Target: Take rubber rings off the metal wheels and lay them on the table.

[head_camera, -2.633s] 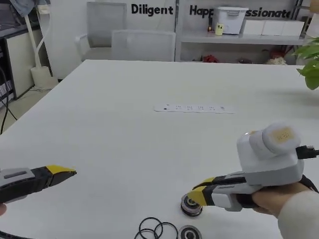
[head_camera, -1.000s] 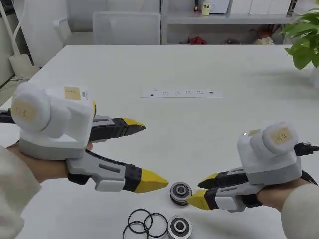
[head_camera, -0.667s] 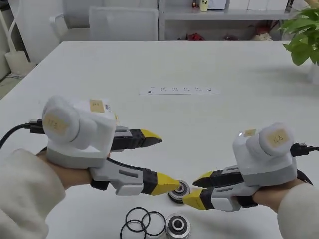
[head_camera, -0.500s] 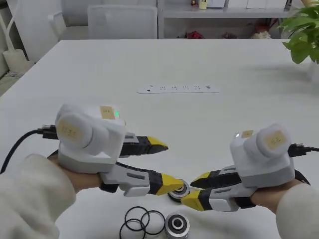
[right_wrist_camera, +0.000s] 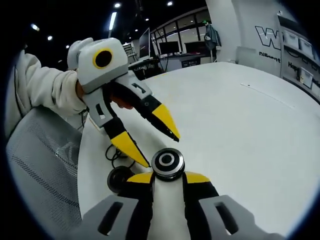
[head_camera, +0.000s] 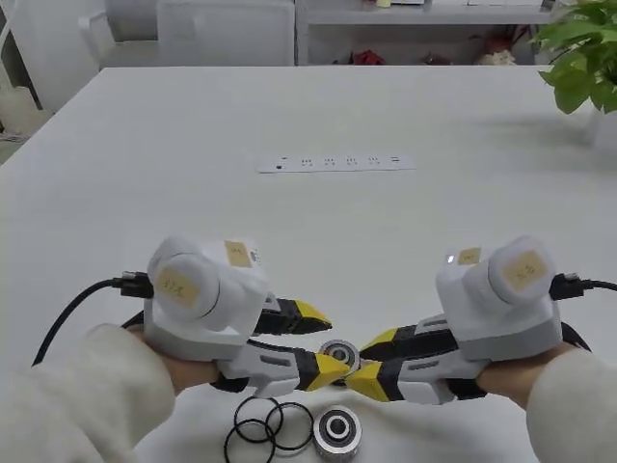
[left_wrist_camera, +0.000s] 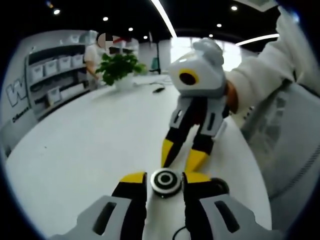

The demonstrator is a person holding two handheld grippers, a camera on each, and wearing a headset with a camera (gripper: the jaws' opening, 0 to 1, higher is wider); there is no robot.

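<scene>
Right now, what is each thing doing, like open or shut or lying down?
left gripper: fingers open, one tip at the far wheel.
right gripper: fingers apart at the far wheel, grip unclear.
far wheel: between both grippers' tips.
near wheel: lying flat, untouched.
rubber rings: three, loose, overlapping.

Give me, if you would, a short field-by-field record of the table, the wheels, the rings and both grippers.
Surface: white table
Worked wheel: round metal wheel, face up between the two grippers' tips
Left gripper: jaws apart, a yellow tip on each side of that wheel; grip unclear
Right gripper: opposite the left, tips at the same wheel; grip unclear
Spare wheel: second metal wheel, nearer the person
Rings: black rubber rings, overlapping, flat beside the spare wheel
Background: white power strip; green potted plant
</scene>
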